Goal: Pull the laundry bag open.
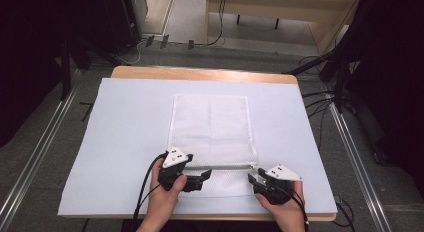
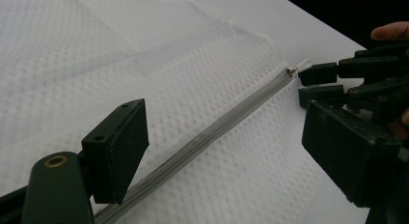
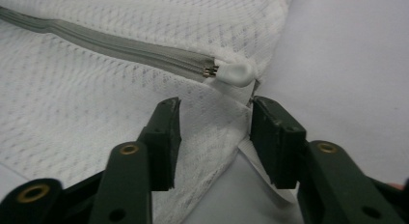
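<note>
The white mesh zip-up laundry bag (image 1: 210, 137) lies flat on the white-covered desk (image 1: 125, 142). Its grey zipper (image 2: 212, 137) looks fully shut, so opening seems to be the step. The right gripper (image 3: 214, 137) — jaws apart — straddles the corner below the white pull tab (image 3: 236, 73); the left gripper (image 2: 226, 147) hovers wide. Next: pinch that tab.

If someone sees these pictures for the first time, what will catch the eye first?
First, the white mesh bag lying flat in the middle of the table, with a grey zipper across its near end. Next, the two hand-held grippers at that end: the left hand-held gripper open over the zipper, the right hand-held gripper open around the bag's corner, just below the white zipper pull.
</note>
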A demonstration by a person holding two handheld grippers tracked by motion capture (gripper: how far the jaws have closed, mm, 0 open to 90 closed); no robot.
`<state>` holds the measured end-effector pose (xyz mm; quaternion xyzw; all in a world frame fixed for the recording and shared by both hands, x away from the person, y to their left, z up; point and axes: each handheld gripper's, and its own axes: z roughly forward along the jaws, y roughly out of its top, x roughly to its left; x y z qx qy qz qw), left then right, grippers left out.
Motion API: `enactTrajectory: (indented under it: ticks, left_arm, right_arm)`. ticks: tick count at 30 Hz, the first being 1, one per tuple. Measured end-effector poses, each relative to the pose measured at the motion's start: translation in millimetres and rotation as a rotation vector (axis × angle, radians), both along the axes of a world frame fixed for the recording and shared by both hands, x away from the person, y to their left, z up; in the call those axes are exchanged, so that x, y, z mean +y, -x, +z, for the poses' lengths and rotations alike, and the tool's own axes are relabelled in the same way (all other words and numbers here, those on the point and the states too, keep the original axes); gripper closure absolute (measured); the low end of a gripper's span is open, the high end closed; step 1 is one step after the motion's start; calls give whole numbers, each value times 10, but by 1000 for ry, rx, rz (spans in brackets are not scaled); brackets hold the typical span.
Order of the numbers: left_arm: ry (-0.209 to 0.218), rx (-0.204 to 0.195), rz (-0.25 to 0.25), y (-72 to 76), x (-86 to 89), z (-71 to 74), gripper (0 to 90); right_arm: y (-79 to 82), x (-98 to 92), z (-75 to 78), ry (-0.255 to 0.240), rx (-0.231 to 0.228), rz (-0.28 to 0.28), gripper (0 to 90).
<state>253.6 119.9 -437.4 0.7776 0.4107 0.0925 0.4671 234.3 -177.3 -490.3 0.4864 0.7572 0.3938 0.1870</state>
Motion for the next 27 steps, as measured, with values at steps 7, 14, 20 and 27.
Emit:
enactTrajectory:
  ticks: [7,14,20,27]
  left_arm:
    - [-18,24,-30,-113,-403,-30,222]
    - [-11,51,-60,-184,-698,-60,357]
    - [-8,76,-93,-207,-864,-89,485]
    - [-43,93,-91,-239,-909,-96,622]
  right_arm:
    - [35,4,-39,9,-41,-77,771]
    - [26,18,-28,-4,-28,-70,900]
    - [52,-10,46,-71,-58,-28,900]
    - [115,19,156,-92,-122,-16,900]
